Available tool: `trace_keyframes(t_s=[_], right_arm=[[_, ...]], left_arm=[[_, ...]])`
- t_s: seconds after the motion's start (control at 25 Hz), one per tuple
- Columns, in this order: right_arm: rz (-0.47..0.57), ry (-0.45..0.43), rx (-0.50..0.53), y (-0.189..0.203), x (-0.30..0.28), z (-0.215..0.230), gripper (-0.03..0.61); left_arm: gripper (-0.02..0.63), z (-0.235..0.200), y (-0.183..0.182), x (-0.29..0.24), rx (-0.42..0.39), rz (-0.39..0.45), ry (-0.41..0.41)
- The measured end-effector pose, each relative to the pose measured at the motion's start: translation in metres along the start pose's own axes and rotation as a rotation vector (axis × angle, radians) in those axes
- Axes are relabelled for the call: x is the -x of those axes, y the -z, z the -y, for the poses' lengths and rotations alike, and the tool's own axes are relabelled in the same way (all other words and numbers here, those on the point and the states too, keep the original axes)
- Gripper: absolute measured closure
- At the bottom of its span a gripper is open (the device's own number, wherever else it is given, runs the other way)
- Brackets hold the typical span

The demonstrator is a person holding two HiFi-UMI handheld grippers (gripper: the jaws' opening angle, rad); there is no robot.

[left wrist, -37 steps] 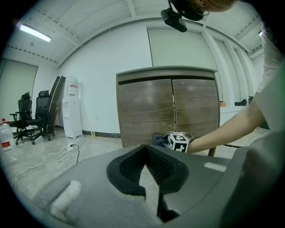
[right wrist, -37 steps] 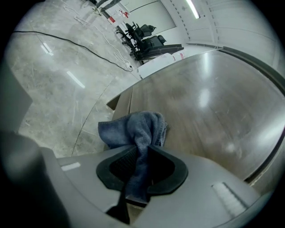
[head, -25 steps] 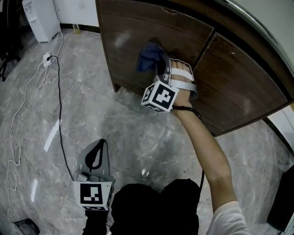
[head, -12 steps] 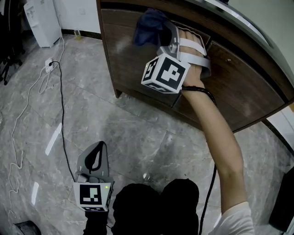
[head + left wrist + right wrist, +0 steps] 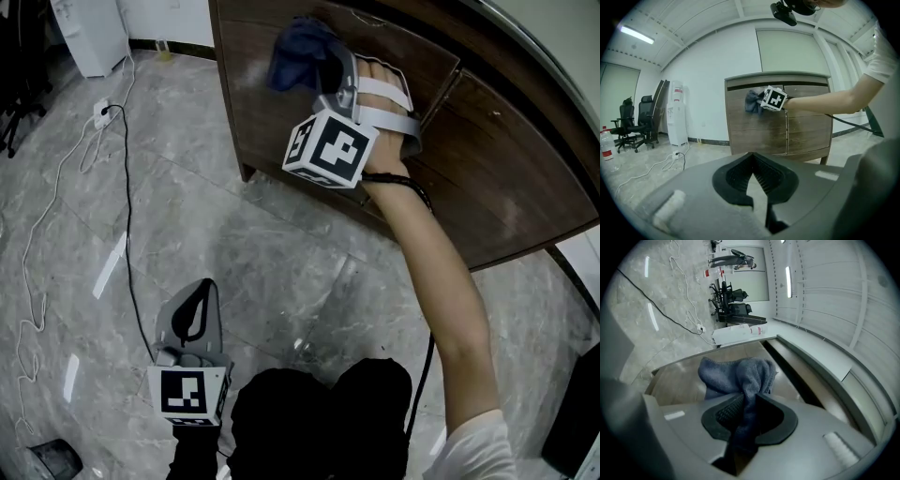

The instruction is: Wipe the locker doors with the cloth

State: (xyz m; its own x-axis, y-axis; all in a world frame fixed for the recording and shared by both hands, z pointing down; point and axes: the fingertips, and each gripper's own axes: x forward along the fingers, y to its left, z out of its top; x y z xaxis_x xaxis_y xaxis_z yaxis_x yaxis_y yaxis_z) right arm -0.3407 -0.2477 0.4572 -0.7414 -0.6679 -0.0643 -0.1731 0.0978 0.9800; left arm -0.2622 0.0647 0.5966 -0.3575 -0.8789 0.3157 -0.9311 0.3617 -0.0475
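A crumpled blue cloth (image 5: 296,52) is pressed against the upper part of the left door (image 5: 251,108) of a dark brown wooden locker. My right gripper (image 5: 325,66) is shut on the cloth; in the right gripper view the cloth (image 5: 736,373) bunches out past that gripper's (image 5: 749,401) tips onto the wood. The right door (image 5: 511,178) lies beyond my forearm. My left gripper (image 5: 201,292) hangs low over the floor, well away from the locker. In the left gripper view its (image 5: 751,157) tips meet with nothing between them, and the cloth (image 5: 752,101) shows far ahead.
A black cable (image 5: 126,206) and a white cable (image 5: 52,197) trail over the grey marble floor to a socket strip (image 5: 97,110). A white water dispenser (image 5: 676,115) and office chairs (image 5: 644,124) stand left of the locker.
My right gripper has carried the cloth up the left door, from its middle to near its top edge. The left gripper has stayed in place.
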Motion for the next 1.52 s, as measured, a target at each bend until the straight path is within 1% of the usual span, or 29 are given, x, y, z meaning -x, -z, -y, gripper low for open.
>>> trace_keyframes(t_s=[0.32, 0.44, 0.64, 0.84, 1.04, 1.16, 1.28, 1.4, 1.52], right_arm=[[-0.018, -0.139, 0.021, -0.001, -0.007, -0.112, 0.502], [-0.03, -0.213, 0.029, 0.0, -0.007, -0.16, 0.502], [-0.078, -0.314, 0.107, 0.014, -0.003, -0.236, 0.5], [-0.116, -0.402, 0.115, 0.017, -0.004, -0.292, 0.5], [-0.141, -0.475, 0.122, 0.021, -0.003, -0.334, 0.502], [-0.158, -0.497, 0.111, 0.019, -0.007, -0.344, 0.502], [-0.146, -0.48, 0.09, 0.013, -0.007, -0.328, 0.502], [-0.105, -0.407, 0.08, 0.001, -0.01, -0.285, 0.502], [-0.062, -0.332, 0.05, -0.019, -0.018, -0.228, 0.502]], left_arm=[[0.611, -0.015, 0.02, -0.005, 0.012, -0.034, -0.02], [0.611, -0.02, 0.026, -0.006, 0.02, -0.044, -0.027], [0.612, -0.032, 0.039, -0.006, 0.038, -0.066, -0.045], [0.611, -0.04, 0.049, -0.01, 0.047, -0.088, -0.052], [0.612, -0.044, 0.053, -0.012, 0.052, -0.098, -0.055], [0.611, -0.049, 0.054, -0.012, 0.051, -0.088, -0.056], [0.611, -0.05, 0.058, -0.01, 0.066, -0.085, -0.055], [0.611, -0.048, 0.058, -0.007, 0.074, -0.09, -0.05], [0.612, -0.044, 0.049, -0.008, 0.05, -0.068, -0.04]])
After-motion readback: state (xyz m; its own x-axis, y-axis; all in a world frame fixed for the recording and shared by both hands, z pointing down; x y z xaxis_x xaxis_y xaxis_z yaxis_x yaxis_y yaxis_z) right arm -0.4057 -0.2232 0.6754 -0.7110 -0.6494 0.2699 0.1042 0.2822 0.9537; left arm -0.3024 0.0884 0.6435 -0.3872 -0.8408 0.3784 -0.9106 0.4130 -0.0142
